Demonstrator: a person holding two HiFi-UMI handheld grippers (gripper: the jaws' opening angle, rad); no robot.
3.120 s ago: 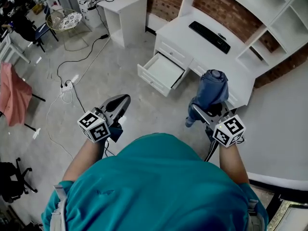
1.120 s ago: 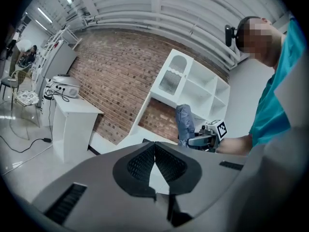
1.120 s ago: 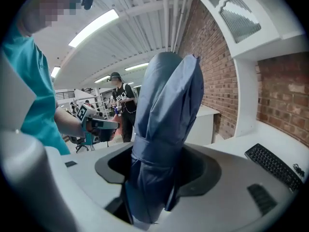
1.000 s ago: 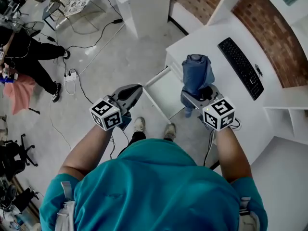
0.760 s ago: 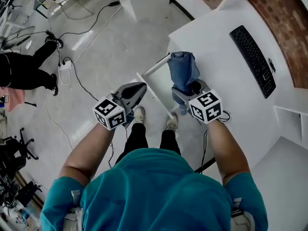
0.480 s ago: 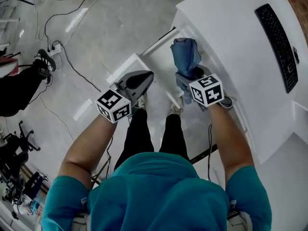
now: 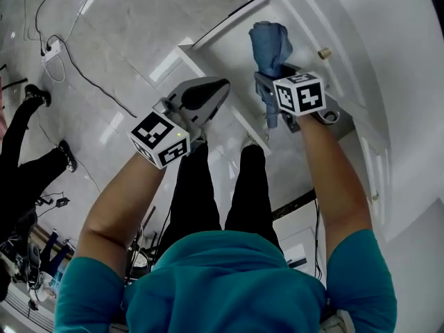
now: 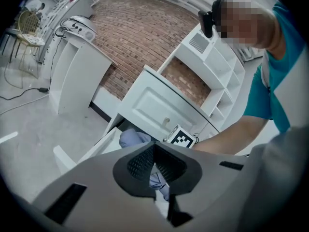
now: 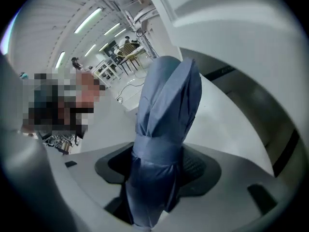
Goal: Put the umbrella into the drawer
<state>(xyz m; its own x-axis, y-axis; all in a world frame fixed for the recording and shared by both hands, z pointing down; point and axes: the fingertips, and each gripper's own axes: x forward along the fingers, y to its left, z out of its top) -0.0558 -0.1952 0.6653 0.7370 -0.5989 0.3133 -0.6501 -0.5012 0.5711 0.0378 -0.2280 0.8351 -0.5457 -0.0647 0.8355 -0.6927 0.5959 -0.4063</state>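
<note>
A folded blue umbrella (image 7: 270, 41) stands upright in my right gripper (image 7: 268, 82), which is shut on its strapped lower part. It hangs over the open white drawer (image 7: 223, 39) of the desk. In the right gripper view the umbrella (image 9: 166, 105) fills the middle, clamped between the pads (image 9: 199, 166), with the drawer's inside (image 9: 241, 115) behind it. My left gripper (image 7: 216, 87) is shut and holds nothing, at the drawer's front rim. In the left gripper view its tips (image 8: 154, 146) meet, and past them show the umbrella (image 8: 133, 138) and the drawer's wall (image 8: 96, 146).
The white desk front (image 7: 347, 82) has a round knob (image 7: 323, 53) right of the drawer. The person's legs (image 7: 222, 186) stand below the drawer. Cables (image 7: 83, 75) and a power strip (image 7: 50, 48) lie on the glossy floor at left, near another person's legs (image 7: 28, 165).
The person has stepped up to the desk and looks more steeply down. The right gripper has carried the umbrella from beside the drawer to over its open inside. The left gripper stayed shut.
</note>
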